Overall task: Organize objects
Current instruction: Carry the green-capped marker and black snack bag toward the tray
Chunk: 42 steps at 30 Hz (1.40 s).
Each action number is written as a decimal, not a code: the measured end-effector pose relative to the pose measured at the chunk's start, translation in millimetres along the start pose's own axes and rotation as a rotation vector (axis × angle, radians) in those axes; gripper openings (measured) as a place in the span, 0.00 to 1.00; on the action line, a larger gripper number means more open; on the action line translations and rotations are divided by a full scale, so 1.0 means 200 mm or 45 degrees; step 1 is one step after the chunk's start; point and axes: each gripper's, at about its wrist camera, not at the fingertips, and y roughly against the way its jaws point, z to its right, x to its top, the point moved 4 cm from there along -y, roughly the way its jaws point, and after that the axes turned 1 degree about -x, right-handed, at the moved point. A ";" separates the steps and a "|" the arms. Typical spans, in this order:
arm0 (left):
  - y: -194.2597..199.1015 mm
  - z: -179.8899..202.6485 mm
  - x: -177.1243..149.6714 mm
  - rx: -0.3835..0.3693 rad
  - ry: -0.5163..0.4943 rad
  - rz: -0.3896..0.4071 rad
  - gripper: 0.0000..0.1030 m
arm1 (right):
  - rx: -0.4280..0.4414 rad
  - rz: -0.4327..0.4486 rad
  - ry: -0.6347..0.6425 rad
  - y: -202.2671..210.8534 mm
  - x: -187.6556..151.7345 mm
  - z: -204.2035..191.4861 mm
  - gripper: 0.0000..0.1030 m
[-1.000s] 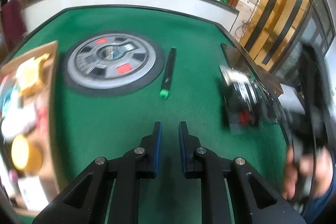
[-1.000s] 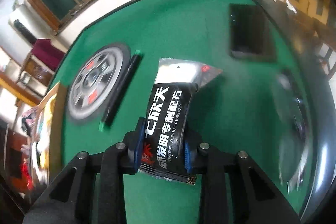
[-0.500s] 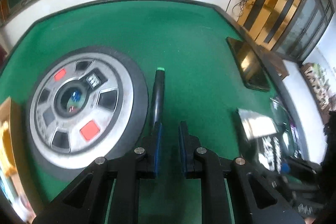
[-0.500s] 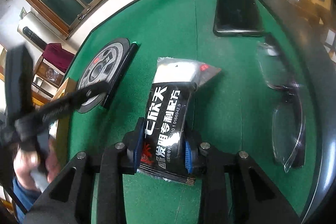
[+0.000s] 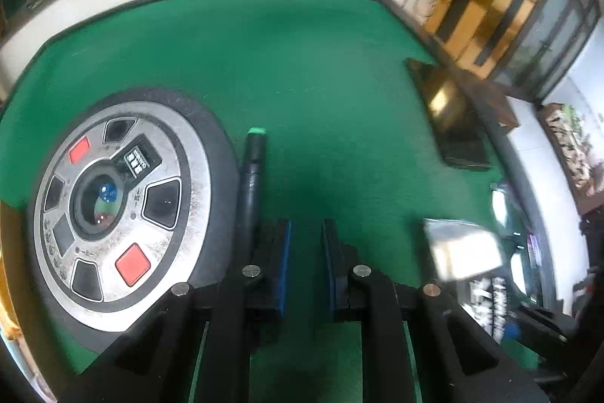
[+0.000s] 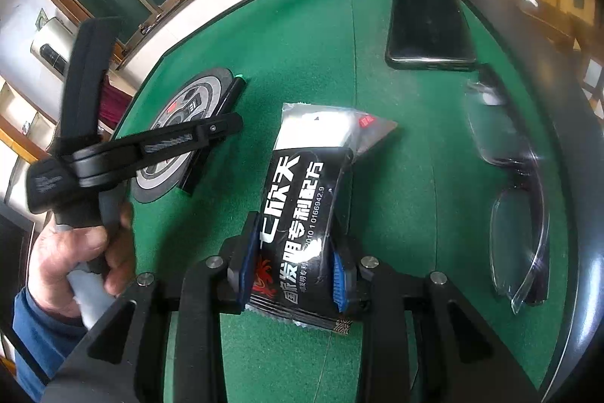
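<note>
**A:** so what changed in the last second? looks like the left gripper (image 5: pixel 305 244) swung over from the middle of the felt (image 5: pixel 309 70); a second ago the pen (image 5: pixel 252 176) was well ahead of it, now the pen's black barrel runs right along the outside of its left finger, green cap pointing away; the round wheel-looking disc (image 5: pixel 124 210) sits just on the pen's other side, touching it or nearly.

**B:** yeah, I'd read that as lining up on the pen next; but the jaws are pinched nearly together with only bare felt in the gap, so it's holding nothing; it'd have to spread and shift left before any grab.

**A:** and the right gripper (image 6: pixel 290 270)?

**B:** hasn't really budged; clamped on the black packet (image 6: pixel 298 210), pads squeezing its lower end, the silver top lying forward on the felt; can't tell if the packet's lifted or resting.

**A:** rest of the stuff?

**B:** phone (image 6: pixel 430 25) sits far up the table, glasses (image 6: pixel 517 199) along the right edge, both untouched; so tidying's barely under way, I'd guess.
</note>
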 end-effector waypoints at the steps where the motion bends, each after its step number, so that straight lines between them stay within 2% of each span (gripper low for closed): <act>1: 0.03 0.00 0.00 0.000 -0.011 0.012 0.12 | 0.001 0.000 -0.001 0.00 0.00 0.00 0.29; 3: 0.07 -0.01 0.01 0.015 -0.015 0.030 0.13 | 0.001 0.000 -0.004 0.00 0.00 0.00 0.29; 7: 0.07 -0.06 0.02 0.133 -0.025 0.035 0.13 | -0.001 0.001 -0.002 0.00 0.00 0.00 0.29; 14: -0.01 -0.08 0.01 0.160 -0.009 -0.050 0.13 | 0.001 0.001 -0.005 0.00 0.00 0.01 0.29; 17: -0.05 -0.07 -0.01 0.176 -0.017 -0.056 0.13 | 0.000 0.004 -0.003 0.00 0.00 0.01 0.29; 20: -0.06 -0.06 0.00 0.209 -0.025 -0.022 0.12 | -0.001 0.002 0.000 0.00 0.00 0.01 0.29; 25: -0.01 -0.01 -0.11 0.297 -0.064 0.061 0.11 | -0.001 0.003 0.004 -0.01 0.00 0.02 0.29; 33: 0.20 -0.05 -0.44 0.194 0.058 0.155 0.11 | -0.025 0.001 0.057 0.01 -0.01 -0.01 0.31; 37: 0.30 -0.02 -0.55 0.220 0.071 0.229 0.11 | 0.001 -0.007 0.100 0.01 -0.04 -0.07 0.30; 42: 0.42 0.00 -0.62 0.306 0.061 0.350 0.11 | 0.016 0.027 0.197 0.04 -0.06 -0.15 0.30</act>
